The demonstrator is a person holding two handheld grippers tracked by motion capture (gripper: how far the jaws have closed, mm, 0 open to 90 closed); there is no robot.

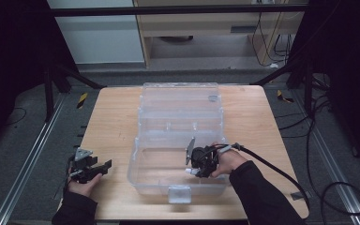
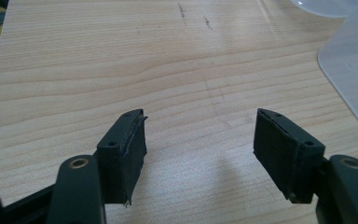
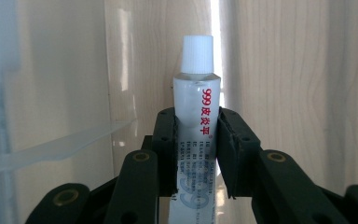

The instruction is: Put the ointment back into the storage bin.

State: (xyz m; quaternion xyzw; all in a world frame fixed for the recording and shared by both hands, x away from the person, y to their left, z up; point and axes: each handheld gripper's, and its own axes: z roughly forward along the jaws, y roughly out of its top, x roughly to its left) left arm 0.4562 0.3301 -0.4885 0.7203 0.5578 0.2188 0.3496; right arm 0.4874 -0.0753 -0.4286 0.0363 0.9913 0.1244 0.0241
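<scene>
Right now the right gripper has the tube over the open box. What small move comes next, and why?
Probably lower the right gripper a little and open it. Its jaws are shut on the white-capped tube, already inside the front compartment of the clear box. The left gripper rests open over the table, apart from the box.

My right gripper (image 1: 193,171) hangs inside the clear plastic box (image 1: 178,136), pinching a small white tube (image 1: 191,172). My left gripper (image 1: 104,167) rests on the wooden table (image 1: 117,117), jaws spread, beside the box.
</scene>
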